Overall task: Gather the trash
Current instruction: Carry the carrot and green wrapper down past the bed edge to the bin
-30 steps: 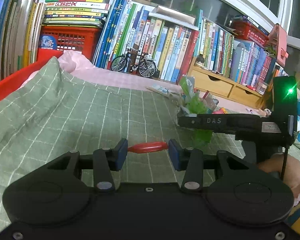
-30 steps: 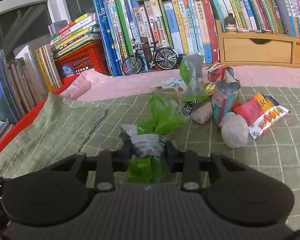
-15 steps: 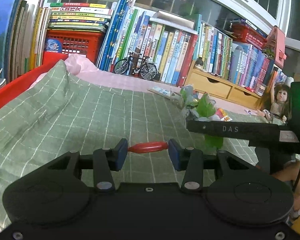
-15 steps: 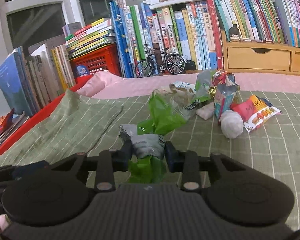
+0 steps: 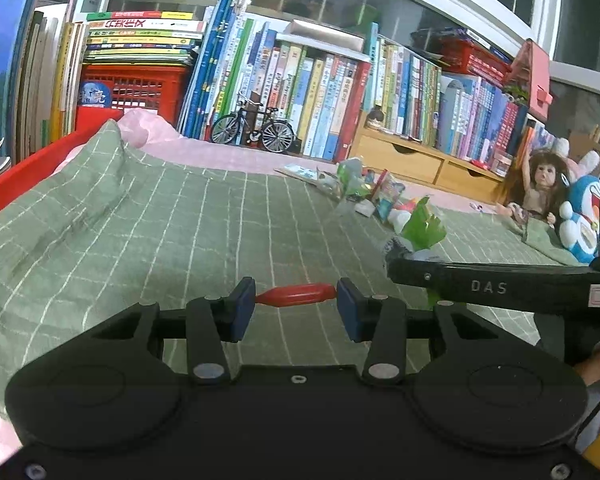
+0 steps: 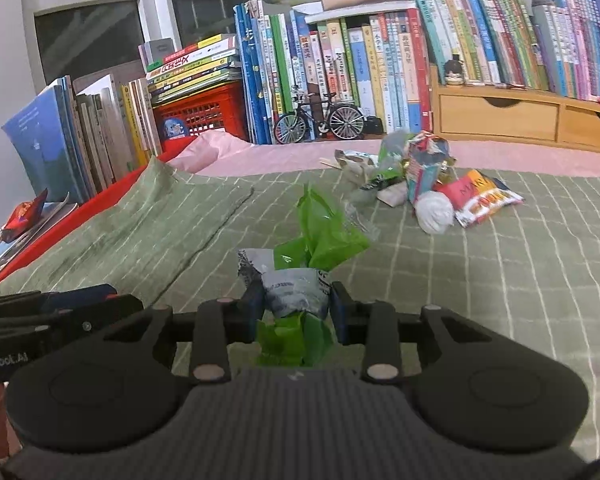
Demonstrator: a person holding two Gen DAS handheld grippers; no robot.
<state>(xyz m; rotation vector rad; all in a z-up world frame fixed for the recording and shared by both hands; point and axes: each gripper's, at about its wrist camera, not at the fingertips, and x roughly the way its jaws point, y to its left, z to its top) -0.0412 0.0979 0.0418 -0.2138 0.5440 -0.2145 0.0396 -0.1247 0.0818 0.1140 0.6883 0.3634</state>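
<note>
My right gripper (image 6: 296, 308) is shut on a crumpled green and grey-white wrapper (image 6: 300, 292), held a little above the green checked cloth (image 6: 480, 300). The same wrapper (image 5: 422, 226) shows in the left wrist view, above the right gripper's black side bar (image 5: 488, 286). My left gripper (image 5: 296, 304) is shut on a short red handle-like piece (image 5: 300, 294) that spans its blue pads; what it belongs to is hidden. A trash pile (image 6: 420, 176) lies farther back on the cloth, with a white paper ball (image 6: 434, 212) and a red and yellow snack bag (image 6: 486, 198).
Rows of books (image 6: 340, 60), a red crate (image 6: 204, 110) and a model bicycle (image 6: 320, 120) line the back. Wooden drawers (image 6: 500, 116) stand at the right. A doll (image 5: 536, 188) and a blue plush (image 5: 584, 220) sit far right. A red edge (image 5: 24, 176) bounds the left.
Both grippers have drawn back from the trash pile, which now looks smaller and farther off. Each keeps its hold. The right gripper's bar sits lower in the left wrist view.
</note>
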